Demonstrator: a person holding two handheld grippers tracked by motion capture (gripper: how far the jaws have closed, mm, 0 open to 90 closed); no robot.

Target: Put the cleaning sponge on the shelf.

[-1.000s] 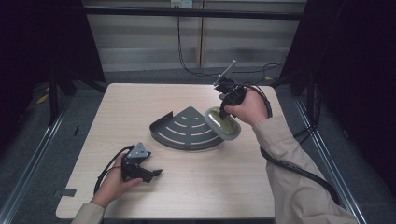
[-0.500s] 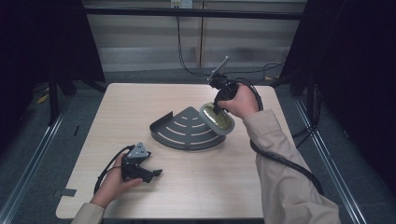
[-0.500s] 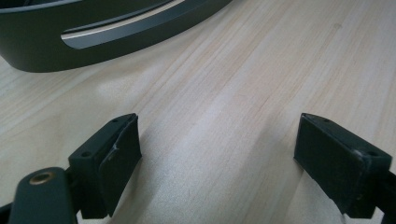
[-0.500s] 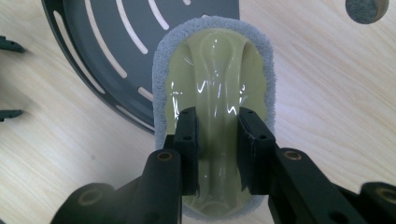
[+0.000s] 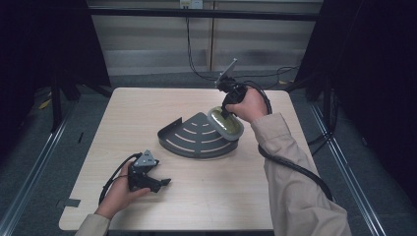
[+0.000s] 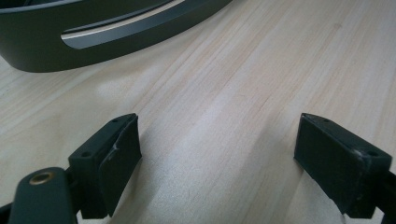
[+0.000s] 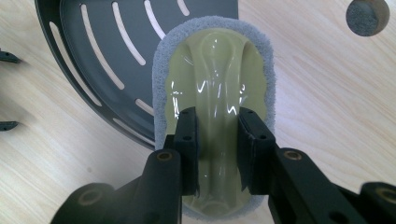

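- Right gripper (image 7: pixel 217 140) was clamped on the scrub pad (image 7: pixel 215 84), holding it over the slotted corner tray's (image 5: pixel 196 135) edge.
- Left gripper (image 6: pixel 219 154) sat wide open, nothing in it.

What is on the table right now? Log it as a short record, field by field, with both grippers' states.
surface: wooden table
rack: dark slotted quarter-round rack, mid-table
scrubber: yellow-green scrubber with grey pad, held over the rack's right edge
right gripper: right gripper, jaws shut on the scrubber's raised handle ridge
left gripper: left gripper, jaws open, nothing between them, low over bare table near the front left
hands: one on each gripper
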